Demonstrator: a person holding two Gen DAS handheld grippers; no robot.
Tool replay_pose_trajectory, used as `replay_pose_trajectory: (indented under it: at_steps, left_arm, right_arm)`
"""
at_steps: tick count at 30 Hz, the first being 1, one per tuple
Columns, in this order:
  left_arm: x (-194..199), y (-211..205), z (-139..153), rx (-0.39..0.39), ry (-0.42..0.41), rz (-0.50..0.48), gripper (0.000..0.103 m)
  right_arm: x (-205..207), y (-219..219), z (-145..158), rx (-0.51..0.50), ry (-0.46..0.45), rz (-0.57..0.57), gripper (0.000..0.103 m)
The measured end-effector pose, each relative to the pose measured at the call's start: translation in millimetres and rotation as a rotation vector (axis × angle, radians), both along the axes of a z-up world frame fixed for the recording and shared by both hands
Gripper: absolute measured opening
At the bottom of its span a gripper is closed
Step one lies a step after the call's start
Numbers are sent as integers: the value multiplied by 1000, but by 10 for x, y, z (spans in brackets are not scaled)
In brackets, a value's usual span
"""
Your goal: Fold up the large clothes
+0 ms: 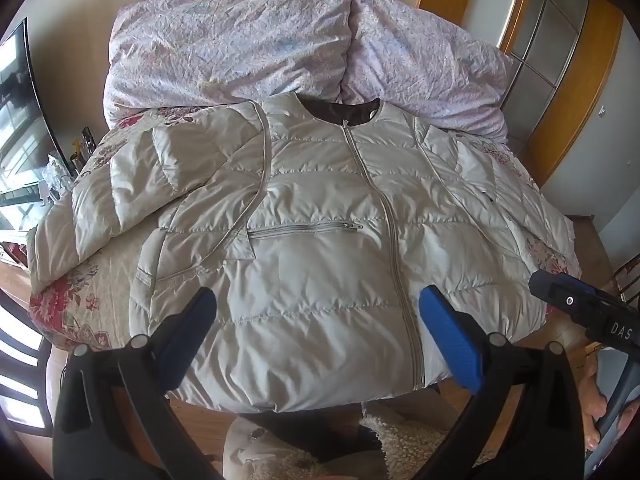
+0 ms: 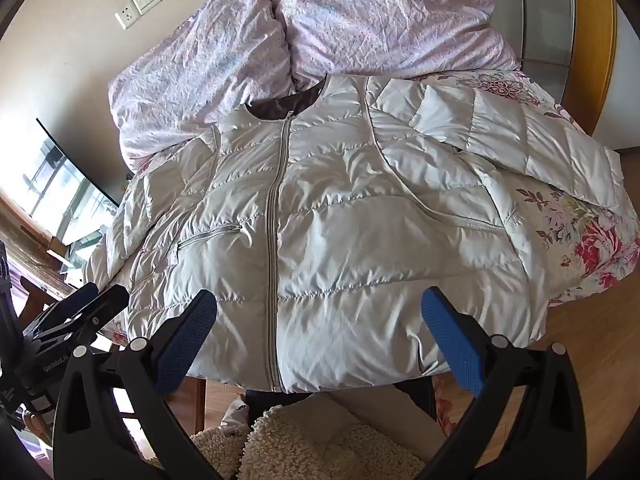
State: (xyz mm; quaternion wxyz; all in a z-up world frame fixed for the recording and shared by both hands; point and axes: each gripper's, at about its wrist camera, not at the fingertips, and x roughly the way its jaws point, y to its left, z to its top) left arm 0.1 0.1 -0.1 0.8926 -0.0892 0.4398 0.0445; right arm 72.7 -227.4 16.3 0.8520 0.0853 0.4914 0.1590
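A white quilted puffer jacket [image 1: 320,216] lies face up and zipped on the bed, collar far, hem hanging over the near edge; it also shows in the right wrist view [image 2: 340,220]. Its left sleeve [image 1: 132,184] lies folded beside the body; its right sleeve [image 2: 512,136] spreads outward. My left gripper [image 1: 318,312] is open and empty above the hem, left of the zipper. My right gripper [image 2: 318,312] is open and empty above the hem, right of the zipper. The right gripper's body [image 1: 580,308] shows in the left wrist view, and the left gripper's body [image 2: 76,316] in the right wrist view.
The bed has a floral cover [image 1: 80,304] and a crumpled lilac duvet [image 1: 248,36] at the far end. A glass-topped desk [image 1: 24,160] stands left of the bed. A wooden door frame [image 1: 576,92] and wood floor [image 2: 592,340] lie right. Fleecy slippers [image 2: 320,440] sit below.
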Motion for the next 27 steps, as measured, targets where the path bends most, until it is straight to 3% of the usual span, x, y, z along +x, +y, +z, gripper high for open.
replay_pose_trajectory:
  at_steps: [27]
  left_arm:
    - [0, -1, 0, 1, 0, 0, 101]
  right_arm:
    - [18, -38, -24, 5, 4, -2, 102]
